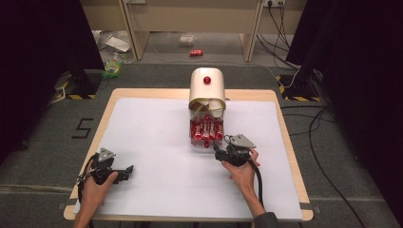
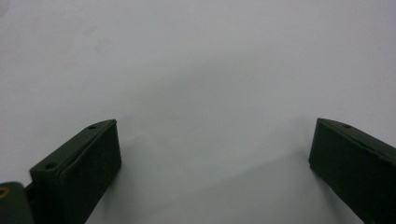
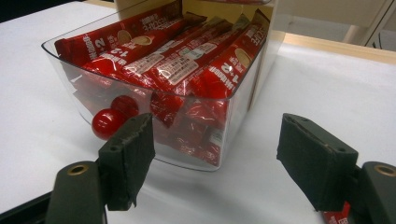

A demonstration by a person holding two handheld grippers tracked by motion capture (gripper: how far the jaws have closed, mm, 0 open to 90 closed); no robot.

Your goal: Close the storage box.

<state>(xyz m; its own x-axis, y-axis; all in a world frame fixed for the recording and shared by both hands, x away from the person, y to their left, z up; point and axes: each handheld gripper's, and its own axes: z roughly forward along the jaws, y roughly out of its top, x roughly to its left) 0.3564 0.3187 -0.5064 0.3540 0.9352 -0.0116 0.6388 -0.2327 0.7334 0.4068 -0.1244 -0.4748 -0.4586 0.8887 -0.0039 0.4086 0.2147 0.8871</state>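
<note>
red packet [image 3: 337, 217] cut off, bottom edge

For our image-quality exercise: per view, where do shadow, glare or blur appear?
High view: dark surroundings, evenly lit white table. Left gripper view: soft shadow between blurred fingers. Right gripper view: faint glare on the clear drawer and red sachets; near fingers slightly soft.

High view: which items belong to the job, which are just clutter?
Job, likely:
- clear drawer pulled out of the cream box
- red sachets in it
- red knob
- right gripper, open, near the drawer
- left gripper, open, over bare sheet

Clutter:
- red can on floor
- green object
- cables
</note>
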